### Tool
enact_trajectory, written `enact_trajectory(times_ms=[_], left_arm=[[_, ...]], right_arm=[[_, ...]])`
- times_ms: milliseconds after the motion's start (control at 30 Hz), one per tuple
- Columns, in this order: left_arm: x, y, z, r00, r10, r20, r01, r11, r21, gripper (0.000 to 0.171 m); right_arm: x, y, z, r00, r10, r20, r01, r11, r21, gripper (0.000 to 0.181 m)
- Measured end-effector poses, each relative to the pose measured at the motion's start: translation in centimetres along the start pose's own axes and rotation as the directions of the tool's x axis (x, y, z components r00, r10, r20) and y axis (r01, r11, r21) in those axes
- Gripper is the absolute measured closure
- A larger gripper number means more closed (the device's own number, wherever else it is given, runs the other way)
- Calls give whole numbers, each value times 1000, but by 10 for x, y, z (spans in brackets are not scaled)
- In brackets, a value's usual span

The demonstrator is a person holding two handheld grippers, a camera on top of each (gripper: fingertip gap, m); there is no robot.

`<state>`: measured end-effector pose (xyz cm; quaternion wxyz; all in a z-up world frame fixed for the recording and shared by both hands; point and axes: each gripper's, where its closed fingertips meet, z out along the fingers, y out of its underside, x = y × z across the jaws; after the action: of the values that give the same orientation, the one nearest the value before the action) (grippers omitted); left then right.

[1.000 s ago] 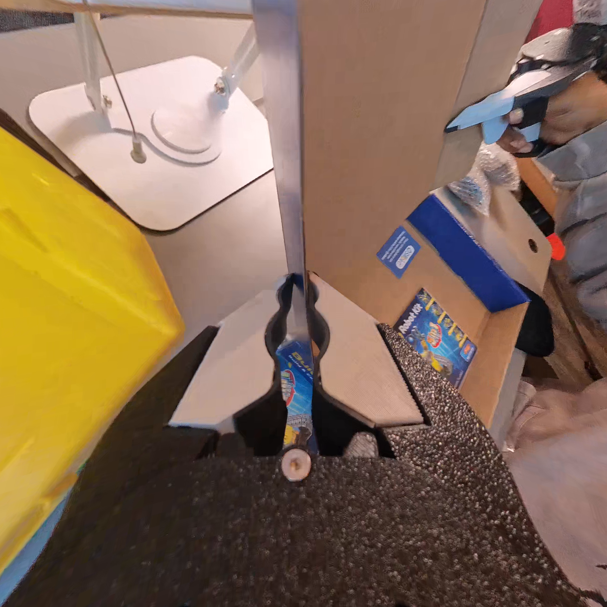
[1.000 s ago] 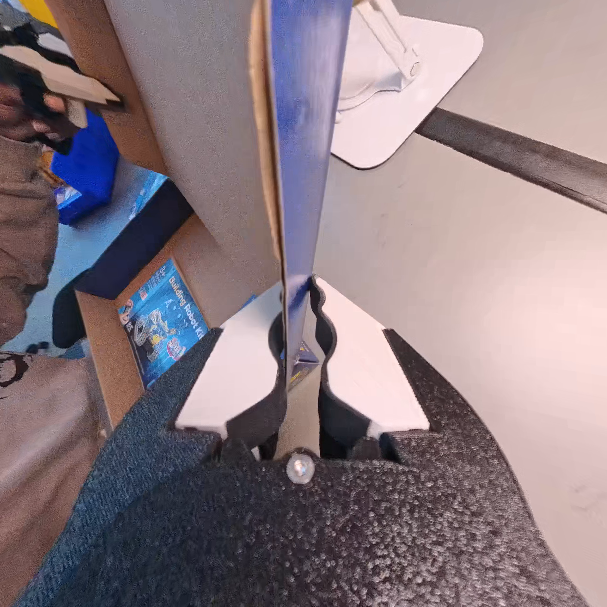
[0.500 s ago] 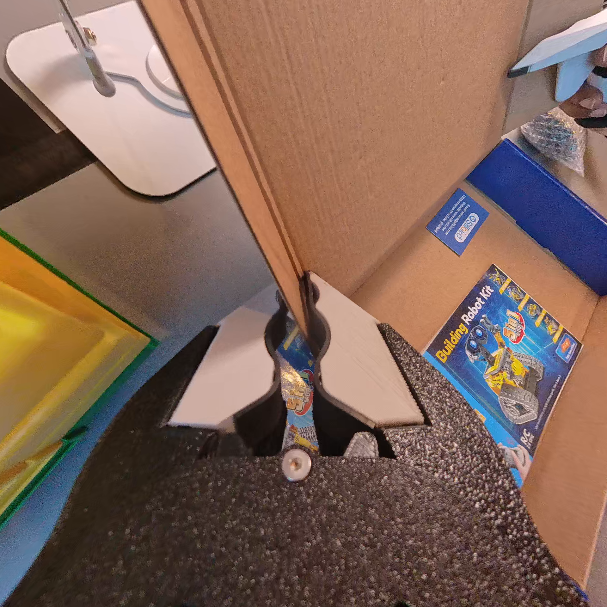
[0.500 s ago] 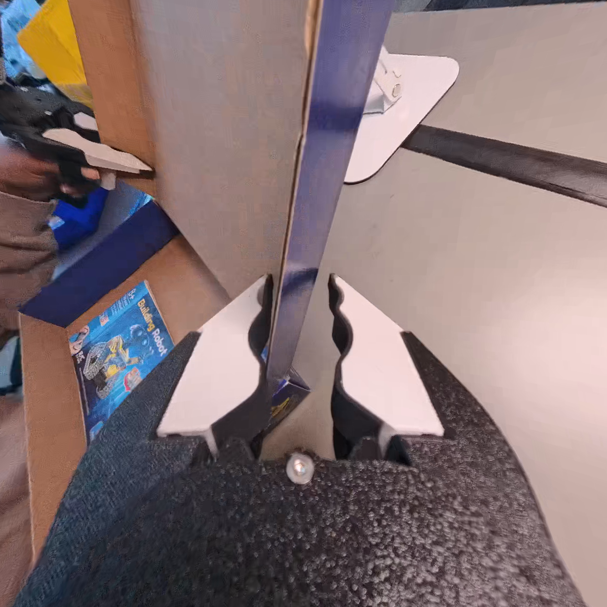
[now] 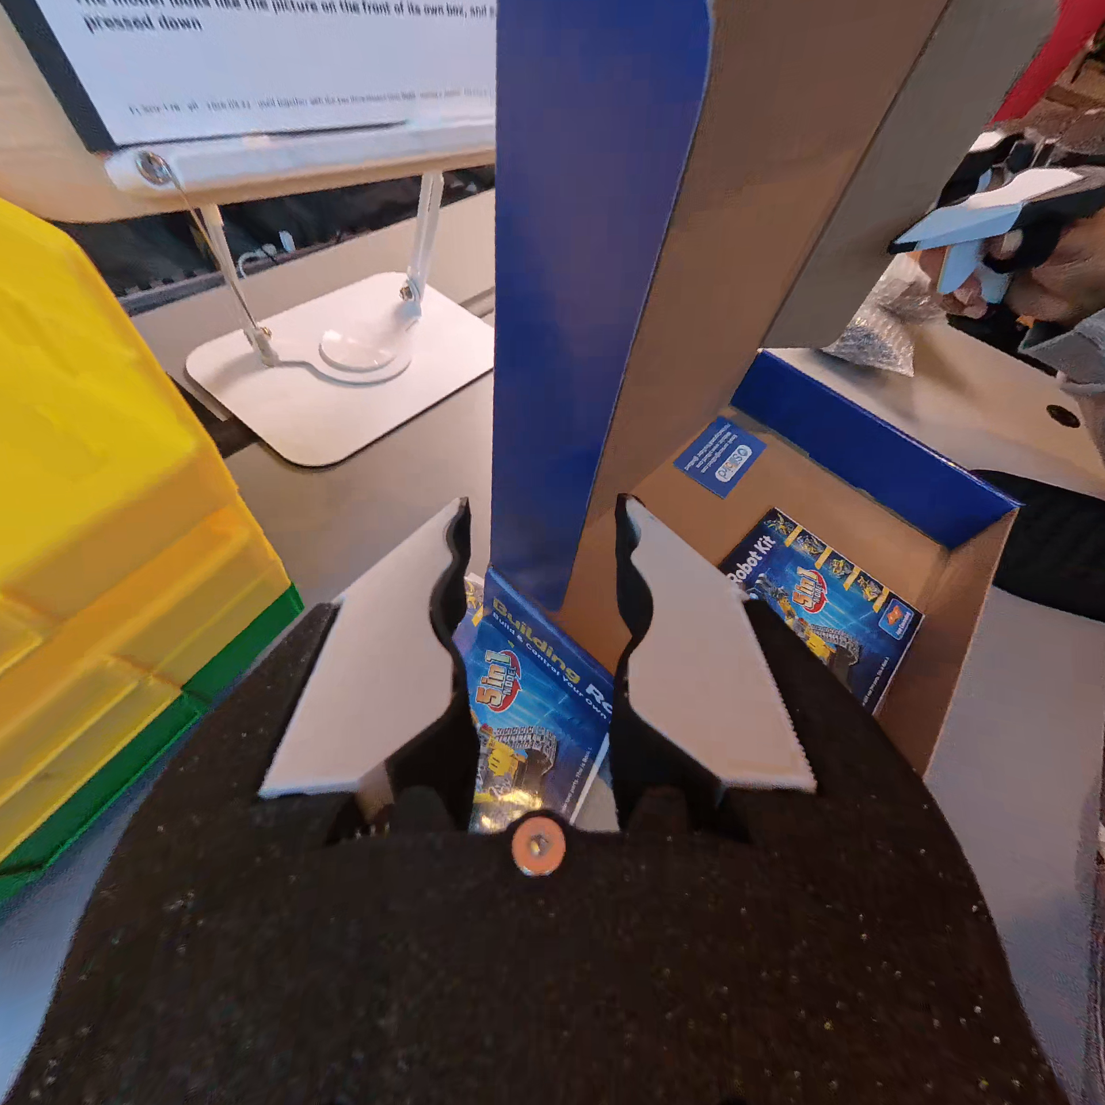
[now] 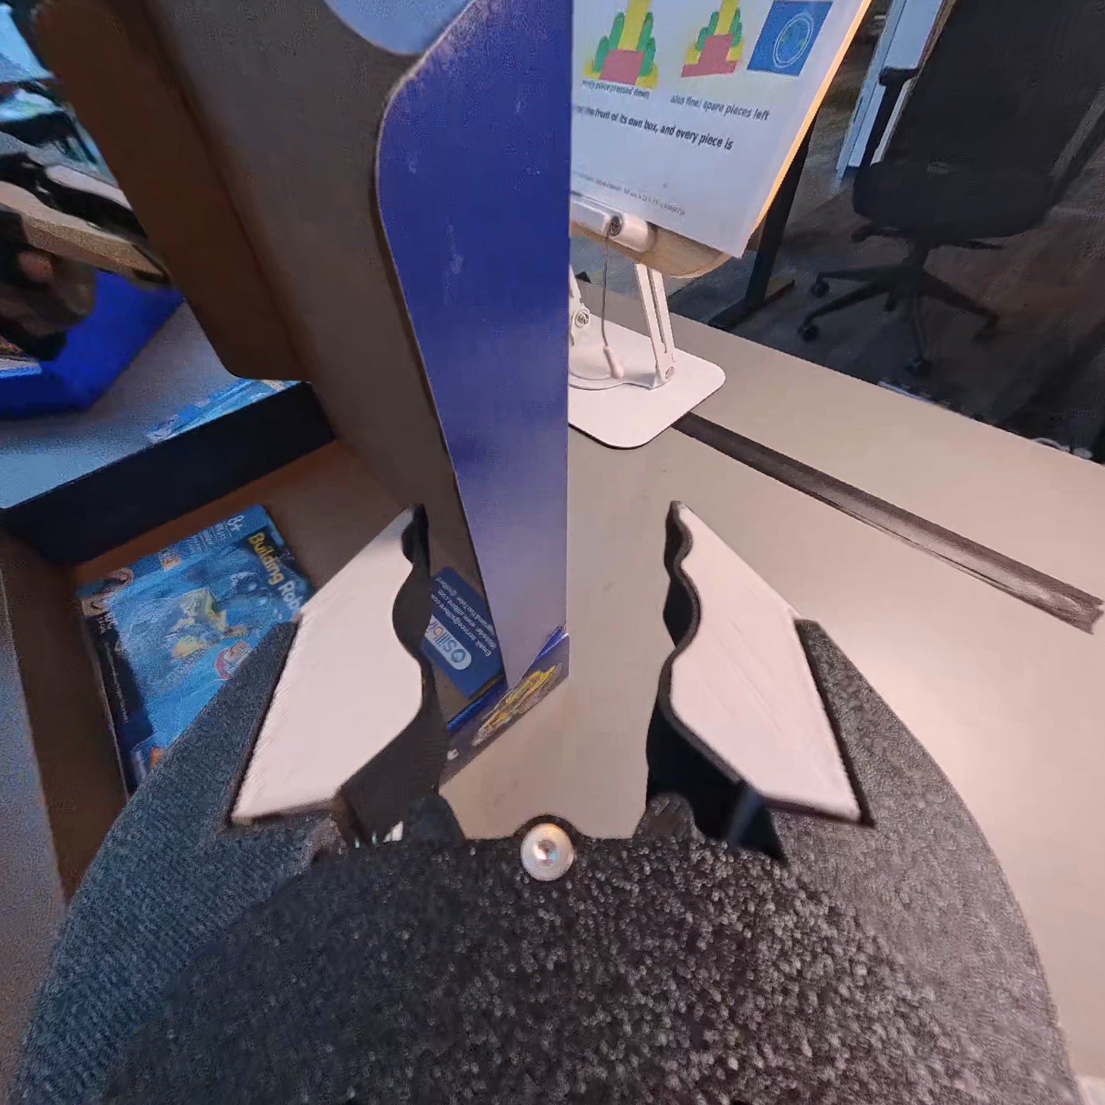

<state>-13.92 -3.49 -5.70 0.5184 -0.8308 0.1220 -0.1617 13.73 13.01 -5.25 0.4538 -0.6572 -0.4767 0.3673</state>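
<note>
An open cardboard box with blue outer faces lies on the grey table, its lid standing upright. A blue printed booklet lies inside; it also shows in the right wrist view. My left gripper is open, with the lid's blue side flap standing between its jaws, untouched. My right gripper is open around the lid's other blue flap, which stands close to its left finger. Each gripper also shows far off in the other's view: the right, the left.
A yellow bin on a green one stands close on the left. A white document stand with a printed sheet is behind the box, also in the right wrist view. A bubble-wrap bag lies far right. A black office chair stands beyond the table. The grippers' ends are close to 35 centimetres from one another.
Both grippers were shut on the lid's side flaps a second ago. Both have opened and let go; the right opened first. The lid still stands upright.
</note>
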Motion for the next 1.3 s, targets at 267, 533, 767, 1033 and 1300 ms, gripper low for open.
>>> enact_trajectory(times_ms=[267,533,767,1033,1300], left_arm=[[26,28,-66,993,40,109,-59,983,171,125],[82,72,-81,997,56,60,-65,987,148,134],[162,81,-44,935,351,-52,-352,936,0,130],[149,51,-57,933,317,170,-348,917,196,127],[18,50,-246,651,-87,754,-268,903,336,96]], right_arm=[[-21,11,-50,997,-23,-70,34,987,158,104],[-44,28,-45,985,-160,-67,169,972,162,101],[-38,-19,-39,921,-362,-145,380,917,120,93],[-56,-25,-66,938,-247,-244,317,895,312,86],[-64,17,-104,903,-148,-404,296,895,333,73]])
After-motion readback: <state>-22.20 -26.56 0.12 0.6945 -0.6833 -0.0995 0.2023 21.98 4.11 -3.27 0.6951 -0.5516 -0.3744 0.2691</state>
